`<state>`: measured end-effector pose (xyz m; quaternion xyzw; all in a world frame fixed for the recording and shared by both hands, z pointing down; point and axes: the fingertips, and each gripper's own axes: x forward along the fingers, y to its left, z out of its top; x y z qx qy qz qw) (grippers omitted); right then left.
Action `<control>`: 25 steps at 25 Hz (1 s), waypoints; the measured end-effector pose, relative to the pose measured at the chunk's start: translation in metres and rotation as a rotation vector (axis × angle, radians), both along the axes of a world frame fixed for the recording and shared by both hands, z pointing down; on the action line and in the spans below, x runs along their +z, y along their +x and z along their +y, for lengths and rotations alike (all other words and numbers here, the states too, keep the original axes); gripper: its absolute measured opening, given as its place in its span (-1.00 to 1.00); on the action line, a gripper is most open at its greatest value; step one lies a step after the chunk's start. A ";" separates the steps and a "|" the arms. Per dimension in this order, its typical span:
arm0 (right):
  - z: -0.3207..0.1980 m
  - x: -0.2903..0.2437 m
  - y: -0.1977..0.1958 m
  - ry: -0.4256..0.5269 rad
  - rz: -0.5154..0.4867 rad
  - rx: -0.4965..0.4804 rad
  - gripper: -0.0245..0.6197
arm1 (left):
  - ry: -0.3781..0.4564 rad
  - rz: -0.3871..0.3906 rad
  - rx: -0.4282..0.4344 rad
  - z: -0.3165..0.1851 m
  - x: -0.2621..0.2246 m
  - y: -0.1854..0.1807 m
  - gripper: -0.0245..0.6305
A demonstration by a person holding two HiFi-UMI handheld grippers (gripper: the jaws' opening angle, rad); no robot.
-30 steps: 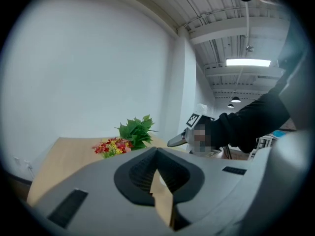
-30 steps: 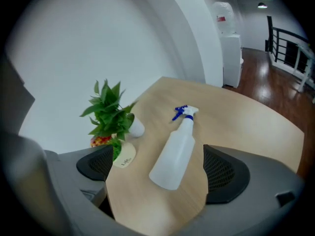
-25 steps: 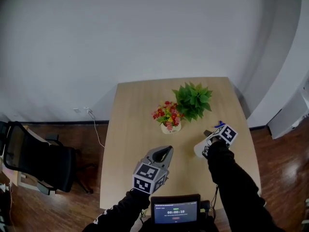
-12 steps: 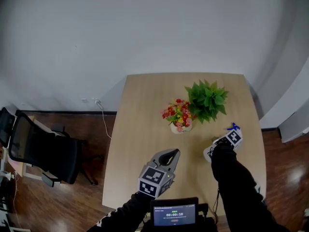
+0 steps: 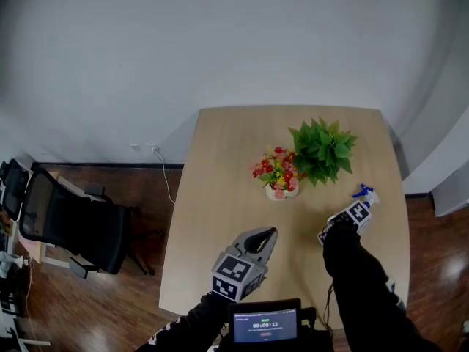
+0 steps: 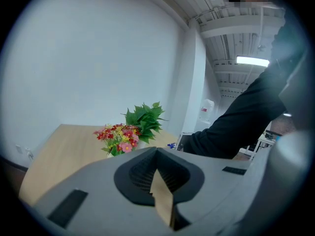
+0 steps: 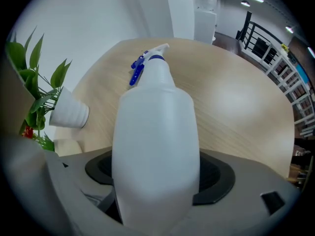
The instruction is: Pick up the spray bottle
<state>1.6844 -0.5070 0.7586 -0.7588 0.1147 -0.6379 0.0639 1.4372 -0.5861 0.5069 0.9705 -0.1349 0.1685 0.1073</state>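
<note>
In the head view, the spray bottle was seen lying near the right edge of the table, blue trigger away from the person, with the right gripper set steeply down over its white body; the left gripper was held well apart, above the near part of the table. A slip was judged the main risk; the body is smooth and rounded, so it could be squeezed out of the jaws or could swing by its trigger end if lifted; with the edge so close, a dropped bottle could be lost to the floor; the flowers and the green plant stood near enough to be knocked by a wide swing.

In the left gripper view, the jaws were seen drawn together with nothing between them.

In the right gripper view, the jaws had just been closing, and the bottle's body was seen between them, filling the gap, with both pads apparently laid against its sides; how firmly it was pressed could not be told.

The surface was a pale wood-grain tabletop, bare apart from these things; a plain white wall stood behind it, a dark chair was placed at the left on brown wood flooring, and a small screen was carried at the person's front.
</note>
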 end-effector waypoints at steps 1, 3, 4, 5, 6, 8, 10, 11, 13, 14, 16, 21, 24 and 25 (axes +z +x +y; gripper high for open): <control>0.001 -0.001 -0.001 0.009 0.001 -0.008 0.30 | -0.003 0.001 -0.003 0.001 -0.001 -0.002 -0.96; 0.001 -0.004 -0.002 0.040 0.009 -0.027 0.30 | -0.007 0.005 -0.006 0.002 -0.003 -0.005 -0.96; 0.003 -0.005 -0.003 0.058 0.012 -0.036 0.30 | -0.007 0.007 -0.007 0.003 -0.004 -0.007 -0.96; 0.006 -0.005 -0.003 0.070 0.015 -0.048 0.30 | -0.006 0.010 -0.007 0.003 -0.005 -0.009 -0.96; 0.011 -0.006 -0.004 0.076 0.023 -0.066 0.30 | -0.005 0.012 -0.009 0.004 -0.007 -0.012 -0.96; 0.021 -0.016 -0.003 0.099 0.080 -0.137 0.30 | -0.004 0.017 -0.016 0.005 -0.010 -0.019 -0.96; 0.027 -0.036 -0.001 0.167 0.164 -0.217 0.30 | -0.003 0.030 -0.025 0.006 -0.016 -0.027 -0.96; 0.031 -0.048 0.001 0.217 0.200 -0.240 0.30 | -0.004 0.040 -0.027 0.008 -0.020 -0.031 -0.96; 0.042 -0.078 0.002 0.327 0.263 -0.260 0.30 | -0.009 0.060 -0.025 0.012 -0.026 -0.037 -0.96; 0.048 -0.095 0.002 0.384 0.295 -0.266 0.30 | -0.011 0.070 -0.023 0.015 -0.030 -0.040 -0.96; 0.062 -0.134 -0.002 0.502 0.372 -0.290 0.30 | -0.017 0.090 -0.017 0.023 -0.039 -0.045 -0.96; 0.099 -0.234 -0.035 0.715 0.621 -0.477 0.30 | -0.023 0.137 -0.008 0.051 -0.057 -0.066 -0.96; 0.125 -0.282 -0.060 0.794 0.757 -0.582 0.30 | -0.014 0.161 -0.004 0.066 -0.067 -0.078 -0.96; 0.134 -0.296 -0.069 0.820 0.796 -0.606 0.30 | -0.010 0.172 0.001 0.071 -0.071 -0.081 -0.96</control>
